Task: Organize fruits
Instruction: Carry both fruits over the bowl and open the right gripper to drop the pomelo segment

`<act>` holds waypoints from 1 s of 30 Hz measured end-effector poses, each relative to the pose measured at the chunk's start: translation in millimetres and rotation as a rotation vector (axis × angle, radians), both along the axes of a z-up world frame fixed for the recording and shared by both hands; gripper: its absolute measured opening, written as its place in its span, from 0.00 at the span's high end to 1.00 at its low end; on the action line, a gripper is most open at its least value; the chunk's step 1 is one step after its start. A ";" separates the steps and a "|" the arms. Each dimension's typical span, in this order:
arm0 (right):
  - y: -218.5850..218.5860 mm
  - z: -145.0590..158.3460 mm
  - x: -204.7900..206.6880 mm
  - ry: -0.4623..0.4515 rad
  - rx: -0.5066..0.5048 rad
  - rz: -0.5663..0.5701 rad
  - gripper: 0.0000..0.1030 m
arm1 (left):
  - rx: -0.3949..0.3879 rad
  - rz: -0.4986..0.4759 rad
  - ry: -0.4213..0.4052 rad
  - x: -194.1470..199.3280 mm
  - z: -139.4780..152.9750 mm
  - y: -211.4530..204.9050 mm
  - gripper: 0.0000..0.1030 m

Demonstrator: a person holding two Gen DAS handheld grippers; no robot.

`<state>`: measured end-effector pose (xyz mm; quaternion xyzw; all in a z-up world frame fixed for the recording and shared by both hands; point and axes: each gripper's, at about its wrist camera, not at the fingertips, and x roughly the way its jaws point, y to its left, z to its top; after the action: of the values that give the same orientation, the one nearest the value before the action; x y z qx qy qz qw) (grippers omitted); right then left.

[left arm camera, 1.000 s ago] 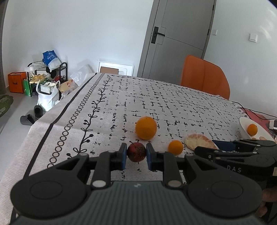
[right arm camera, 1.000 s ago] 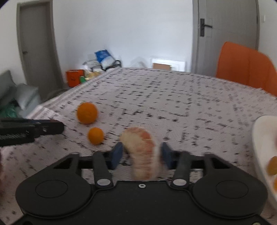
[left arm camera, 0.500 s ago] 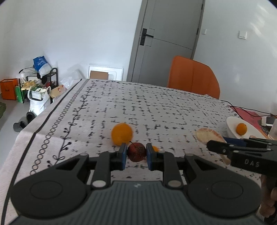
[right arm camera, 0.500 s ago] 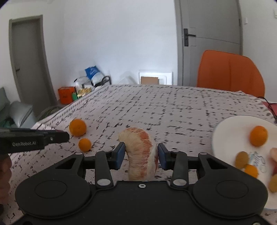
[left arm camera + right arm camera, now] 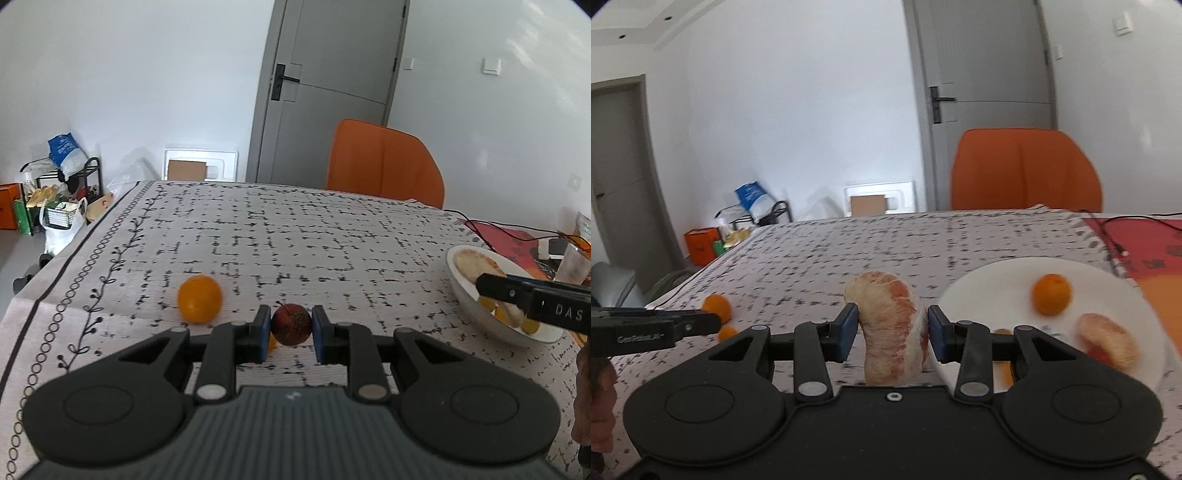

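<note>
A red fruit [image 5: 291,324] is clamped in the left gripper [image 5: 290,328], a peeled segment [image 5: 894,326] in the right gripper [image 5: 892,332]; an orange [image 5: 200,298] is left on the bench [image 5: 295,229], a plate [image 5: 997,280] nearby.

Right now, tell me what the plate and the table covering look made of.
Plate: likely glazed ceramic or melamine, since it is smooth, white and slightly glossy; the look leaves it open.
Table covering: woven fabric, matte, with visible ribbed weave, printed black dashes and a vine border.

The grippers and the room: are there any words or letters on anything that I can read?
"DAS" on the side of the right gripper, white letters running out of the picture.
"GenRobot.AI" on the side of the left gripper, blurred, so a best reading.
Blue bag: print too small to read.
</note>
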<state>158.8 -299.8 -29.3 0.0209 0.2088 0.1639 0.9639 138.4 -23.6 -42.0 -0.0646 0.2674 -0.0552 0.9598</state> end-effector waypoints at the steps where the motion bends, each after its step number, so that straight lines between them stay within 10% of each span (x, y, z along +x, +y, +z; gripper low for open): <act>1: -5.0 0.2 0.3 0.000 0.004 -0.011 0.62 | 0.001 -0.005 -0.001 0.4 0.2 -2.4 0.79; 24: -84.5 -17.3 9.4 0.021 0.049 -0.211 0.62 | 0.030 -0.129 -0.010 18.9 2.5 -68.0 0.79; 30: -89.4 -17.6 4.2 0.002 0.055 -0.199 0.48 | 0.031 -0.163 -0.023 22.7 5.3 -83.9 0.79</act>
<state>163.0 -389.2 -46.8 0.0682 0.2019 0.0728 0.9743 161.0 -107.5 -36.7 -0.0272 0.2617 -0.1296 0.9560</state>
